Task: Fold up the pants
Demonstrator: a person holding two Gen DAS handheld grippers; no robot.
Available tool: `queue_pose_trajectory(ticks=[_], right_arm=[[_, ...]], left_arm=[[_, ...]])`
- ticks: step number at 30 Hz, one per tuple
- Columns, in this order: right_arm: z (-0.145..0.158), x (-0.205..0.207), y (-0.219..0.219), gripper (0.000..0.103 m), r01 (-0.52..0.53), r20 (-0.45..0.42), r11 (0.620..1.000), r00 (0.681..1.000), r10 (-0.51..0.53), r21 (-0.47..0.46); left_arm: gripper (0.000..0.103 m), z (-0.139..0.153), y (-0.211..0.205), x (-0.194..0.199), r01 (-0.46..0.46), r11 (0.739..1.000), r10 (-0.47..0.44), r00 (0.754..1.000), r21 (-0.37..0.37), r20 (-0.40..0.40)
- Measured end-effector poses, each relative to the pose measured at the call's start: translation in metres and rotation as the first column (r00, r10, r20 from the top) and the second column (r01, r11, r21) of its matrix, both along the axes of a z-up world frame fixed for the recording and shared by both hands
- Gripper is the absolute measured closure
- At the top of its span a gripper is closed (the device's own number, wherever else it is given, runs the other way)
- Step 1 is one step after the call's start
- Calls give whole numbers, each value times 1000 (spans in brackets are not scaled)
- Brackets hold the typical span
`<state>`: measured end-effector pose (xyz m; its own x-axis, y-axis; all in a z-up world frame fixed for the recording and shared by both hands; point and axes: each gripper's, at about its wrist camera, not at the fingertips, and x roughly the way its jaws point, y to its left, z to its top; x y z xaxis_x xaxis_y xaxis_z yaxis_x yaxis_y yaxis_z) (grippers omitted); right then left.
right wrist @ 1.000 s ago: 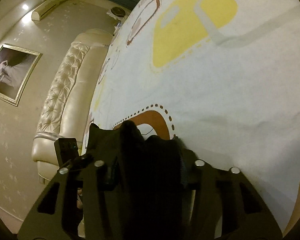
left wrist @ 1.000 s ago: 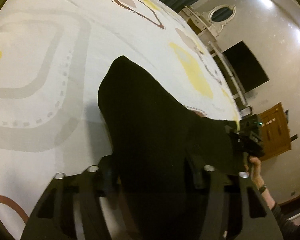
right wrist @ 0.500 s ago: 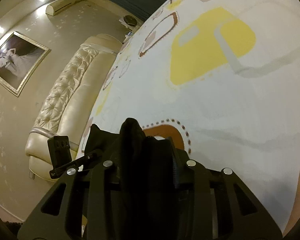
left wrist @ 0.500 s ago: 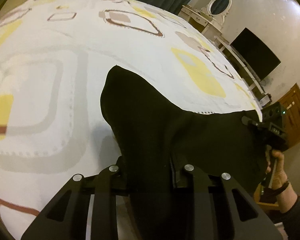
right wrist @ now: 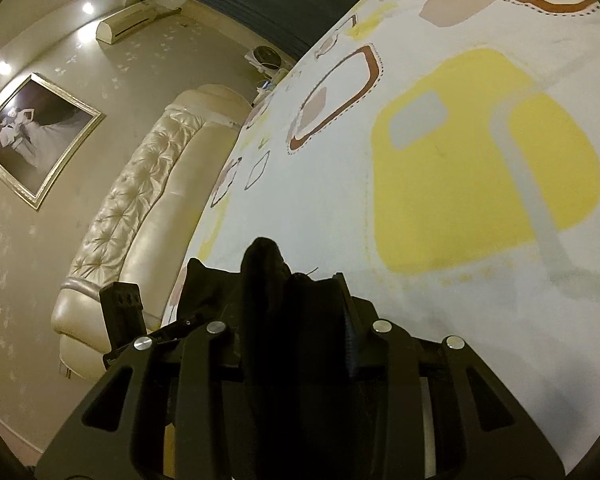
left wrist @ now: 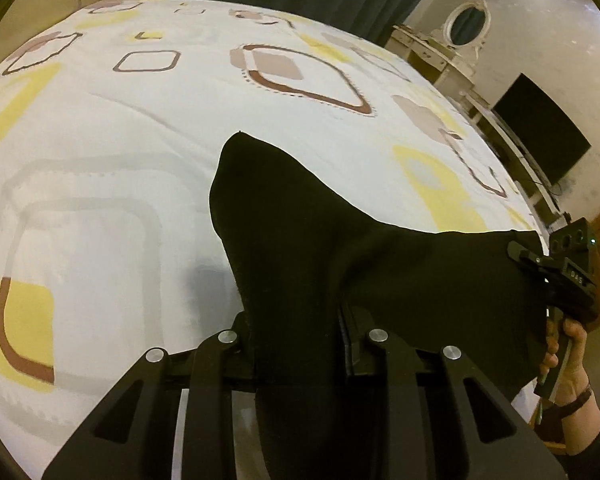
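The black pants (left wrist: pixel 300 240) hang stretched between my two grippers above the patterned bedspread (left wrist: pixel 100 160). My left gripper (left wrist: pixel 300 320) is shut on one end of the pants. My right gripper (right wrist: pixel 296 300) is shut on the other end, where the cloth bunches up between the fingers (right wrist: pixel 260 272). In the left wrist view the right gripper (left wrist: pixel 556 276) shows at the far right, held by a hand, with the cloth taut up to it. In the right wrist view the left gripper (right wrist: pixel 124 312) shows at the lower left. A far corner of the pants (left wrist: pixel 240 140) points away over the bed.
The bed is wide, with white, yellow and brown shapes. A cream tufted headboard (right wrist: pixel 140 200) runs along the left in the right wrist view. A framed picture (right wrist: pixel 32 136) hangs on the wall. A dresser with a round mirror (left wrist: pixel 464 24) and a dark TV (left wrist: pixel 540 128) stand beyond the bed.
Both grippers have lifted and tilted up with the pants in them, so more of the bed and room shows. The cloth has stretched wider between them.
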<state>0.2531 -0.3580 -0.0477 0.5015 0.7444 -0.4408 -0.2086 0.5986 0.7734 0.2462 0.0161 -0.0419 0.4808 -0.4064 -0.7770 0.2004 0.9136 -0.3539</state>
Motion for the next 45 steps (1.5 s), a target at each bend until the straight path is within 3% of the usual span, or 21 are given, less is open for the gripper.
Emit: queue_pose_trajectory(ticks=[5,11,23,26,32,36,40,45], right_arm=[[-20,17,-2,71,14,-58,1000,998,-14,-6],[-44,23,-7,71,33,-117,999,993,-30,28],[-51,25,-7,71,31,-136,998,990,-23,57],[-51,25,-7,69,30,-143,998,989,-21,62],[-48,15,-12,55,42,-173,992,985,-21,122],[-37,-6,-20,37,58,-170,991,985,-37,122],[-32,-37,-33,28,94,-180,986,981,-69,135],[-33,-81,-36,25,85,-186,988,981,-59,131]], left_arm=[[73,-15,0,5,3,1000,-3,1000,27,-12],[73,-21,5,5,-4,1000,4,1000,-2,-12],[70,-26,9,2,-4,999,4,1000,-44,-5],[65,-26,12,5,-3,998,2,1000,-58,-22],[39,-21,21,-4,-37,997,34,999,-68,-34],[29,-17,41,-23,-68,989,61,996,-134,-58],[25,-20,65,-52,-102,957,69,989,-271,-128],[24,-22,68,-93,-103,941,57,987,-322,-150]])
